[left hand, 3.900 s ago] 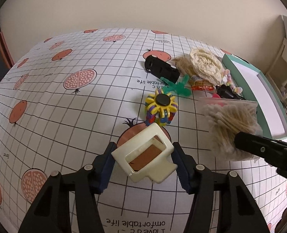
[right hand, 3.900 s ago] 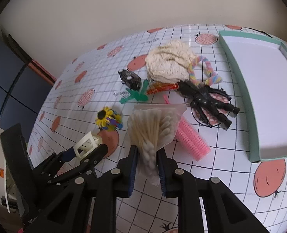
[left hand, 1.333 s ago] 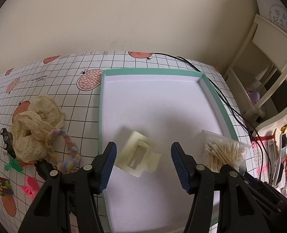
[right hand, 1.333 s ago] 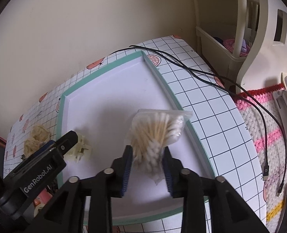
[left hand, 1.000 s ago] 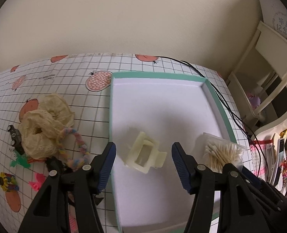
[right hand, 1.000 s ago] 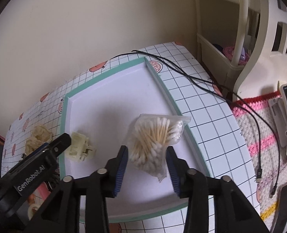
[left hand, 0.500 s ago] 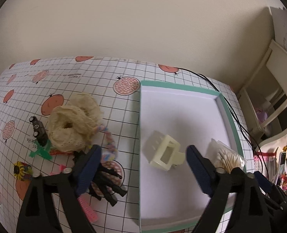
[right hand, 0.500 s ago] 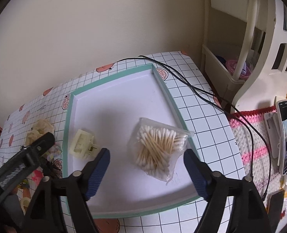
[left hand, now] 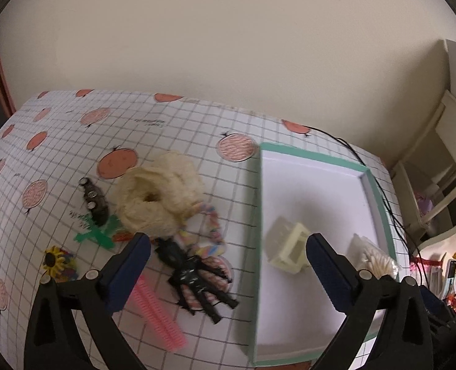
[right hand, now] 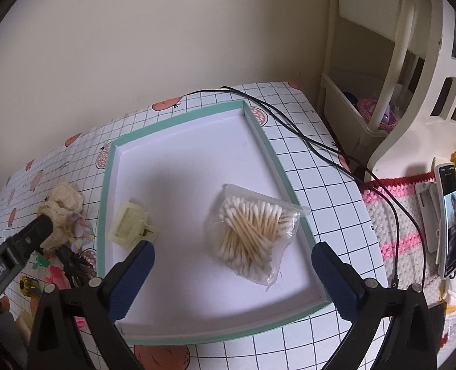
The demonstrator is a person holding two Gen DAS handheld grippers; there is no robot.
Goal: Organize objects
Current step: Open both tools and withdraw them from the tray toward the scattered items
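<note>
Only the left wrist view took in the clutter on the checked tablecloth (left hand: 172, 123) left of the tray (left hand: 260, 185): a cream lace scrunchie (left hand: 157, 197), a pastel braided tie (left hand: 211, 234), a black claw clip (left hand: 194, 277), a pink comb (left hand: 157, 311), a green clip (left hand: 97, 236), a sunflower toy (left hand: 57, 262) and a small dark car (left hand: 94, 200). Only the right wrist view showed the tray's whole floor, the black cable (right hand: 305, 141) trailing over the far right of the cloth, and a phone (right hand: 449, 215) on a knitted mat (right hand: 403, 215) to the right.

The cream hair clip (right hand: 129, 225) lay in the tray near its left wall; the bag of cotton swabs (right hand: 252, 240) lay toward its right wall, well apart from the clip.

The left gripper (left hand: 228, 265) was spreading its jaws wide and held nothing, angled down over the tray's left rim. The right gripper (right hand: 232, 277) was likewise opening wide, empty, tilted down over the tray's near part, with the swab bag lying below and beyond its pads (right hand: 134, 277), untouched.
</note>
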